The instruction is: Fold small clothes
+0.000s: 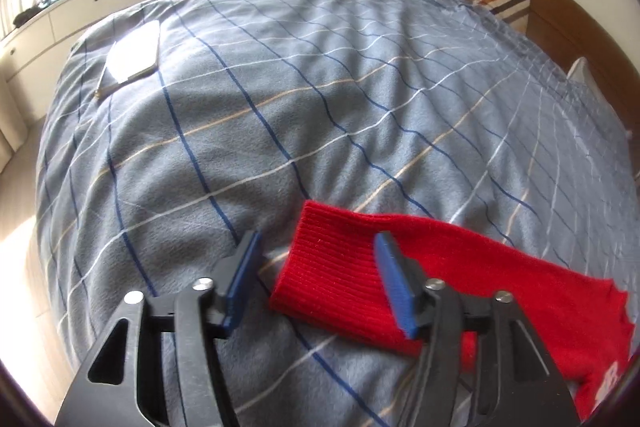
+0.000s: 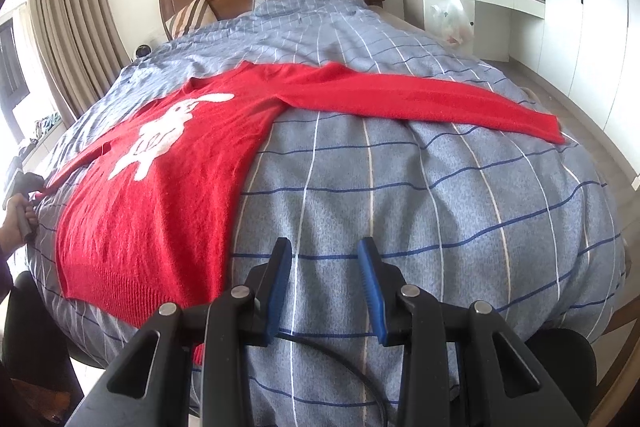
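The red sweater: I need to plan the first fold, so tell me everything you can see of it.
The red sweater is a fuzzy knit with a white animal figure on the chest and ribbed hem and cuffs. It lies flat, front up, on the checked blue-grey bed cover, both sleeves spread out. One sleeve reaches far across the bed; the other's ribbed cuff lies just ahead of the open left gripper, unheld. The right gripper hangs open beside the hem, not touching it.
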A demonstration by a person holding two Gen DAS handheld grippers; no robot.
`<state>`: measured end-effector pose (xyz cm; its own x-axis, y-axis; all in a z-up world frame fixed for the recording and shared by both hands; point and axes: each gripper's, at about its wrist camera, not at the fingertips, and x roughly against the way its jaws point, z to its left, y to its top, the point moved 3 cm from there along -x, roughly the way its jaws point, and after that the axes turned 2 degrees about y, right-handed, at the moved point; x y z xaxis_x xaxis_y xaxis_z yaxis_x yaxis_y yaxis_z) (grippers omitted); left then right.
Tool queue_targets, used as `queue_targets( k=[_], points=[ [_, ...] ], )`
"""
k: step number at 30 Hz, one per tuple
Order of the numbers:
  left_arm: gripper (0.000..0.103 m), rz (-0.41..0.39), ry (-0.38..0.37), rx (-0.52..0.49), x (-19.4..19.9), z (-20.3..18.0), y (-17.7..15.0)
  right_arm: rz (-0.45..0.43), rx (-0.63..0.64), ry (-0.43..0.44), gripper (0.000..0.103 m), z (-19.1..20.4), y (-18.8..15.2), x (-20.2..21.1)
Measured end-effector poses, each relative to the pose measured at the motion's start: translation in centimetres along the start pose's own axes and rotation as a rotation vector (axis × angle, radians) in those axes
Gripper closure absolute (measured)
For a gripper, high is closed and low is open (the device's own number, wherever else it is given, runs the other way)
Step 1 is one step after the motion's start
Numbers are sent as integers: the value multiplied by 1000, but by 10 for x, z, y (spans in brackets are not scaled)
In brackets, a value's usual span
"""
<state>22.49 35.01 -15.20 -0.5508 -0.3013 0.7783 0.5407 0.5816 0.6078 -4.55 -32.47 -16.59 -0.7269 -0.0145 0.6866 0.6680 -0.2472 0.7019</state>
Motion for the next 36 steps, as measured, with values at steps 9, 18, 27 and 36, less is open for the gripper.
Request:
queue_targets(
  k=[9,18,27,36],
  points=[
    [15,-76,-171,-200,110,-26,-53,-99,-41,12,45,-6,13,9],
    [9,24,-328,-403,121,-101,-151,-104,14,45,43,0,25,-26],
    [1,11,-361,-442,89,-105,-187,-56,-67,27,41,-20,15,-41],
    [0,-30,-316,-475,88,-109,-195,-4,-61,22,32,-18,8,-56]
  ],
)
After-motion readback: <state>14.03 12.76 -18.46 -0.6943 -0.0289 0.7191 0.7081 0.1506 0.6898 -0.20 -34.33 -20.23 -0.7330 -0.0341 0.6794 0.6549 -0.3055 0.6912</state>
